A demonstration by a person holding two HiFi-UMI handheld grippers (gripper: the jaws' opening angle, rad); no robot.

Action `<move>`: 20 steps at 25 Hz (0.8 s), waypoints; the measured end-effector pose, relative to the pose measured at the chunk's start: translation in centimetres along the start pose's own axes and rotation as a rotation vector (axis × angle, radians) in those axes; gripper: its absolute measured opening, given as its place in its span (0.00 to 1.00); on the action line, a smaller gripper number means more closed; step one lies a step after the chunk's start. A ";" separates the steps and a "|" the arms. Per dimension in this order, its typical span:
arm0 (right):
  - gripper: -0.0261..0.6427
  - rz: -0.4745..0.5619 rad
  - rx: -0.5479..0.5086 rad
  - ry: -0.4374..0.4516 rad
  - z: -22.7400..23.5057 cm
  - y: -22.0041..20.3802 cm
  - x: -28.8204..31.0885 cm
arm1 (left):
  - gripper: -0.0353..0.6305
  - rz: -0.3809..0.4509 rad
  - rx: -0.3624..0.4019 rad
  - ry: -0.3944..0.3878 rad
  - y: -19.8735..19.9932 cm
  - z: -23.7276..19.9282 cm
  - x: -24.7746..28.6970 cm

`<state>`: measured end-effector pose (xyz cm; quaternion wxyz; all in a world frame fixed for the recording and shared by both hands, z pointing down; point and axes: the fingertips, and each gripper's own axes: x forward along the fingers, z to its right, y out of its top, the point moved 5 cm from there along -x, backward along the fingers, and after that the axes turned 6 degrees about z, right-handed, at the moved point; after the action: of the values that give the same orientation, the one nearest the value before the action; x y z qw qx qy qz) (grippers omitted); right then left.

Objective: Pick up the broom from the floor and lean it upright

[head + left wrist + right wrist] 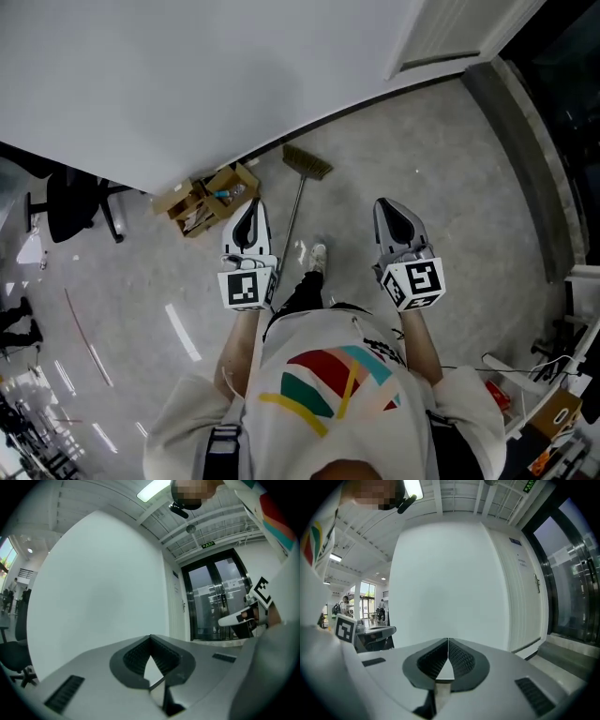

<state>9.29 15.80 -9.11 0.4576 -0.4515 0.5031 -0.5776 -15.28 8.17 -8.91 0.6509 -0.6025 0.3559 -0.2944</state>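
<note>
The broom [293, 217] lay on the floor below, between both grippers, handle running forward to the bristles by the wall. The left gripper [251, 208], clenched empty, was nearer the handle; the right gripper [388, 208], also clenched empty, hung farther off.

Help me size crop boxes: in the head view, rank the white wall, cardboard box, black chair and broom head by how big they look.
1. white wall, by far the largest.
2 and 3. cardboard box and black chair: they look about alike, so they are not ranked.
4. broom head, the smallest.
</note>
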 end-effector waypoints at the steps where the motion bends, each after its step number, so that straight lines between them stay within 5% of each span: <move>1: 0.06 -0.003 0.005 0.006 0.5 0.5 1.1 | 0.12 -0.006 -0.010 0.018 -0.1 -0.6 0.9; 10: 0.06 -0.046 0.097 0.142 4.6 5.4 12.0 | 0.12 -0.020 -0.078 0.169 2.8 -4.7 9.4; 20: 0.06 -0.217 0.009 0.545 5.5 3.2 24.8 | 0.12 -0.098 -0.081 0.455 -0.5 -6.4 12.1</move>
<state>10.67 -9.72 -10.34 0.2431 -0.3291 0.5535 -0.7254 -13.56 -5.43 -9.87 0.5144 -0.5627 0.4752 -0.4393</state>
